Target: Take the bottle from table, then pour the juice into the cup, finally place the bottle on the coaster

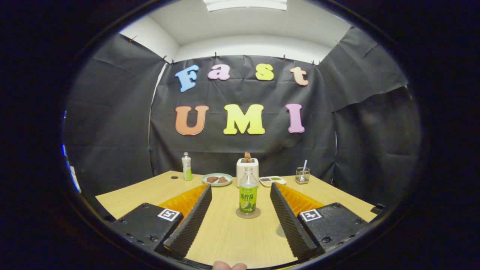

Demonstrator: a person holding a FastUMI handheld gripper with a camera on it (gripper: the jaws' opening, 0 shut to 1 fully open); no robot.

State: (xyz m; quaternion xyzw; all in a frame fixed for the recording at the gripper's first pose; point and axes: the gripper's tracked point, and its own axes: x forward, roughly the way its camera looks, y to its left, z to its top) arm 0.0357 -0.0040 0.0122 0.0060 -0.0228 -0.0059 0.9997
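Observation:
A clear bottle [248,195] with a green label stands upright on a round brown coaster [248,214] on the wooden table [232,240]. It sits between my two fingers, slightly beyond their middle and closer to the right one, touching neither. My gripper [240,187] is open wide with nothing held. A faint grey patch [281,230] lies on the table against the inner side of the right finger; I cannot tell what it is.
Along the table's far edge stand a second green-labelled bottle [186,167], a plate [217,179] with brown pieces, a white toaster [247,167] with bread, a small divided tray [272,181] and a wire holder [302,175]. A person's fingertips [228,266] show behind the gripper.

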